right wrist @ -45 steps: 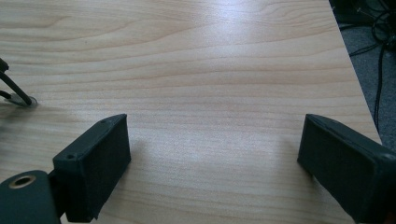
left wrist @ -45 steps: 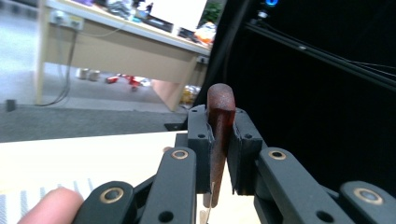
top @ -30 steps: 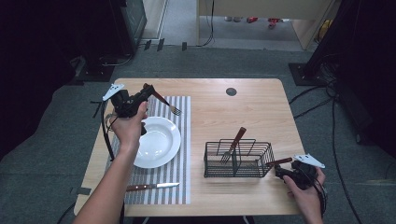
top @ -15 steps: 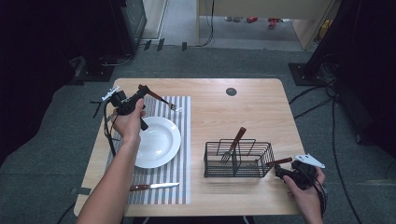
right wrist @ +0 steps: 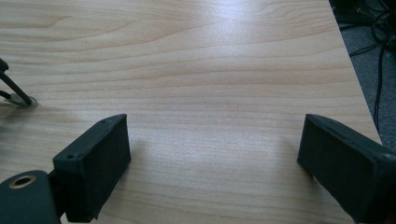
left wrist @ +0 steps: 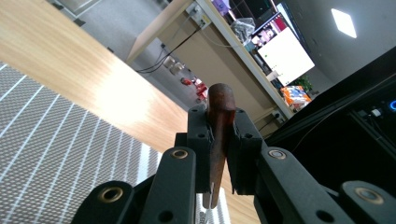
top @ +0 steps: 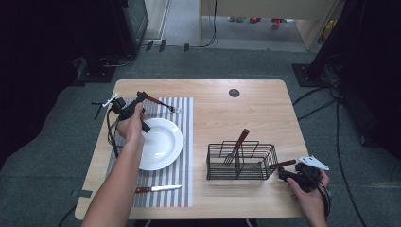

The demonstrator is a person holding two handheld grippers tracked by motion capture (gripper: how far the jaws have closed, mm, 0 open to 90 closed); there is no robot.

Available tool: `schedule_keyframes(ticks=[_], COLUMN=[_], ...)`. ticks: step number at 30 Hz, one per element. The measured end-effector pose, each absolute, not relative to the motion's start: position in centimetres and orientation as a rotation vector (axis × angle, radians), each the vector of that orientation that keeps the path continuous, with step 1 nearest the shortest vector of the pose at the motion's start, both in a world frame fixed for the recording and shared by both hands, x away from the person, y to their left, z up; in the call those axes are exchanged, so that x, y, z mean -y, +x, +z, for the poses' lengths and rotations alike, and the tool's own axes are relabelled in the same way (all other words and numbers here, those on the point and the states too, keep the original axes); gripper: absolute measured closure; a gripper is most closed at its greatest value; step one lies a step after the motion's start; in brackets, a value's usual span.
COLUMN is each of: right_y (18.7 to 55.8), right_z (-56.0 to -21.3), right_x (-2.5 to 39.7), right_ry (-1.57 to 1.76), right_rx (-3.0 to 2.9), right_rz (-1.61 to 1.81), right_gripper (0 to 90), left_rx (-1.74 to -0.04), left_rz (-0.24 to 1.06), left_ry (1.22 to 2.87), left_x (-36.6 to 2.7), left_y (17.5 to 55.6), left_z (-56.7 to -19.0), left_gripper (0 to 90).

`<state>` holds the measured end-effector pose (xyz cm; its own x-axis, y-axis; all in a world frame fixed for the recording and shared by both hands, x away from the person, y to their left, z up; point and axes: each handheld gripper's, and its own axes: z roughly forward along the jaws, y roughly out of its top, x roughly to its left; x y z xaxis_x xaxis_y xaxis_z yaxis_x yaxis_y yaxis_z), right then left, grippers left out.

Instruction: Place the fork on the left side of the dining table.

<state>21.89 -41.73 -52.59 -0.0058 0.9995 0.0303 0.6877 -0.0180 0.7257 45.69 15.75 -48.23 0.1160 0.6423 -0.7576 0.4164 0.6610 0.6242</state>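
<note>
My left gripper [top: 138, 101] is over the far left of the striped placemat [top: 182, 161], shut on the brown handle of a fork [top: 161, 102]. The fork's tines point right, low over the mat's far end, just behind the white plate [top: 161, 146]. In the left gripper view the jaws of that gripper [left wrist: 220, 135] clamp the handle [left wrist: 220, 105] upright. My right gripper [top: 289, 174] rests at the table's front right, beside the right end of the wire basket [top: 265, 165]. Its jaws [right wrist: 215, 128] stand open over bare wood.
A knife [top: 158, 189] lies on the mat's near edge, in front of the plate. In the basket a brown-handled utensil [top: 240, 141] leans upright, and another brown handle [top: 283, 164] pokes out at its right end. A black round cap [top: 234, 92] sits in the table's far middle.
My left hand has drawn slightly left and nearer with the fork, and the fork now lies flatter over the mat's far end. The right gripper has not moved.
</note>
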Motion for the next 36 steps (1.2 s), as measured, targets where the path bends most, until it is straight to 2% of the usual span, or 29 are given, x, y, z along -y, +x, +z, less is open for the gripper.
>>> schedule_keyframes(ticks=[6,8,20,32,36], right_y=[21.9,21.9,21.9,21.9,21.9], right_z=[-52.6,-52.6,-52.6,-52.6,-52.6], right_x=[41.7,41.7,41.7,41.7,41.7], right_ry=[1.758,1.757,1.757,1.757,1.758], right_rx=[-1.745,-1.745,-1.745,-1.745,-1.745], right_rz=[0.782,0.782,0.782,0.782,0.782], right_gripper=[8.7,8.7,8.7,8.7,8.7], left_rx=[-1.536,-1.638,-1.713,-1.786,-1.788], left_rz=[0.191,0.239,0.269,0.221,0.242], left_ry=[0.881,0.942,1.079,1.181,1.227], left_x=[-16.0,-16.3,-17.0,-16.9,-17.0], left_y=[45.7,45.5,46.3,47.4,47.7], left_z=[-49.1,-49.1,-49.9,-50.4,-50.2], left_gripper=[81.5,77.8,65.6,35.2,32.0])
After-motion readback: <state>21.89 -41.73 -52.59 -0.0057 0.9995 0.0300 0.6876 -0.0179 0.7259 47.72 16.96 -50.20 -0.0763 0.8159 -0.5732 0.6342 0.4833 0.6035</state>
